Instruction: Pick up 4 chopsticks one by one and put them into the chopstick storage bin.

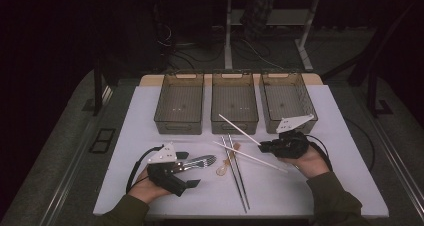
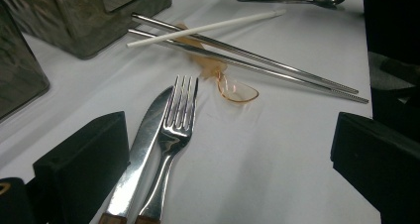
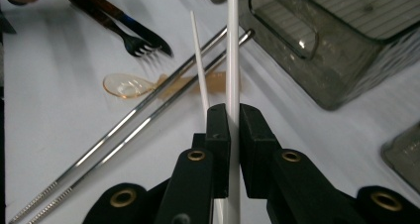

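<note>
White chopstick point(image 3: 232, 60) clamped in right tongs point(image 3: 234, 130) above white table point(image 1: 350, 186); left tongs point(image 2: 223, 154) spread, dark room.

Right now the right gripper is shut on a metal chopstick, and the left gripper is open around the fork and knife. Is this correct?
Not quite. The right gripper is shut on a white chopstick, not a metal one; the right gripper view shows both metal chopsticks lying on the table. The left gripper is indeed open around the fork and knife.

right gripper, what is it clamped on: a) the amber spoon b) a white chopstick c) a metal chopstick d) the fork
b: the right gripper has its jaws shut on a white chopstick, while the metal chopsticks, amber spoon and fork lie on the table.
</note>
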Action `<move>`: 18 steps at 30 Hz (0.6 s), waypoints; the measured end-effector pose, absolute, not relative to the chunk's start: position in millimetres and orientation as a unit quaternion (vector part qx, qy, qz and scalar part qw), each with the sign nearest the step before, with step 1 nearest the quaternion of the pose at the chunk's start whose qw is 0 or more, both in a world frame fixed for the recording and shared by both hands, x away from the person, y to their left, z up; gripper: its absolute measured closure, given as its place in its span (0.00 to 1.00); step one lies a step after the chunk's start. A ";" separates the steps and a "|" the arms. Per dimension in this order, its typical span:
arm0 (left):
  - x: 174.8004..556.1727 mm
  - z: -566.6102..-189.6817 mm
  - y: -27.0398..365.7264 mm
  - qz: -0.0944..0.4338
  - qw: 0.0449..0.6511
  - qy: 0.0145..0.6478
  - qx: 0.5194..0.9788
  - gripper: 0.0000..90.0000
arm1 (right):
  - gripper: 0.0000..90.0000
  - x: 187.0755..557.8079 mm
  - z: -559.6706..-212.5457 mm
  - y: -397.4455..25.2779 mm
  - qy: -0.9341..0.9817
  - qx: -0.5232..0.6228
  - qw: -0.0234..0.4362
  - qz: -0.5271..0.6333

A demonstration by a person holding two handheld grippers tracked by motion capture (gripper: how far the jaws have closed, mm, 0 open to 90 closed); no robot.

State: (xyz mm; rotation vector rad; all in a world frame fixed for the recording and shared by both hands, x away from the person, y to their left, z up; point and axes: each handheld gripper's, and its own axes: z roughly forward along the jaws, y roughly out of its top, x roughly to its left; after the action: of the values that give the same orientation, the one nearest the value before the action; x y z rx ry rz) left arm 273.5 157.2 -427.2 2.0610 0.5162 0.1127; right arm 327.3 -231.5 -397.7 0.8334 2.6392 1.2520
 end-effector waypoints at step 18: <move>272.0 -425.8 155.9 0.044 0.493 0.211 0.843 0.00 | 0.92 333.4 -378.8 -204.7 0.854 0.290 0.080 0.425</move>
State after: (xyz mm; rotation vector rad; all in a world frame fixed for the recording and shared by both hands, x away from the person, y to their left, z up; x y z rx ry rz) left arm 272.0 155.9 -425.8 2.0453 0.5131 0.1073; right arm 333.4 -204.7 -378.8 0.8676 2.5525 1.2716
